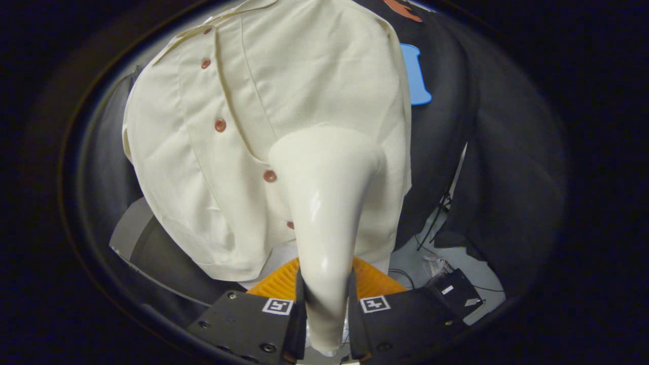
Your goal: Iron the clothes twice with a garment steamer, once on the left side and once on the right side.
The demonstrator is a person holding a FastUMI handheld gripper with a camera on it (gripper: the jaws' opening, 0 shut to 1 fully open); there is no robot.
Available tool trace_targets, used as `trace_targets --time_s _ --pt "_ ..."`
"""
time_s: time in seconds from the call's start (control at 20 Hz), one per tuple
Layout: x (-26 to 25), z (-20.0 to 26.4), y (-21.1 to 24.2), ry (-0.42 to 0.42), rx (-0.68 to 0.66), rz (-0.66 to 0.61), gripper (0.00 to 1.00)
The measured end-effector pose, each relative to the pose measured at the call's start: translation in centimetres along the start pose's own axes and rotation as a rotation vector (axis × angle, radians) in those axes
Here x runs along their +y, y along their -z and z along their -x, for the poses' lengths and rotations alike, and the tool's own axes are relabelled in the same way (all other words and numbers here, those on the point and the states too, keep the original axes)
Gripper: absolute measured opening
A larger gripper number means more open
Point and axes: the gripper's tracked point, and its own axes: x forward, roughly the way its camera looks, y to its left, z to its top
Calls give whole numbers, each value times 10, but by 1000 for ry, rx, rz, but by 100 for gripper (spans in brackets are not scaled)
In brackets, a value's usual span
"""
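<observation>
Both fingers [300, 324] clamp the steamer [324, 203] against the shirt [243, 126].

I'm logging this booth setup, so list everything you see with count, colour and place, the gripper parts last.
shirt: one, cream, hanging ahead of the fingers against the black cloth wall.
buttons: five visible, reddish brown, in a row down the shirt front.
steamer: one, glossy cream, handle held between the fingers, wide head up against the shirt's lower part.
orange ribbed thing: one, orange, just beyond the fingers, under the shirt hem; what it is I cannot tell.
cables: a few, black, on the pale floor beyond the fingers.
black box: one, black, on the floor beside the cables.
fingers: two, both pressed on the steamer handle; gripper shut on it.
</observation>
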Motion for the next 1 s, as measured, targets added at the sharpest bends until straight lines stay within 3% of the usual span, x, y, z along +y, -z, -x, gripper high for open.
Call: trace_targets --time_s 1.0 --pt "-11 -22 168 65 231 -106 34"
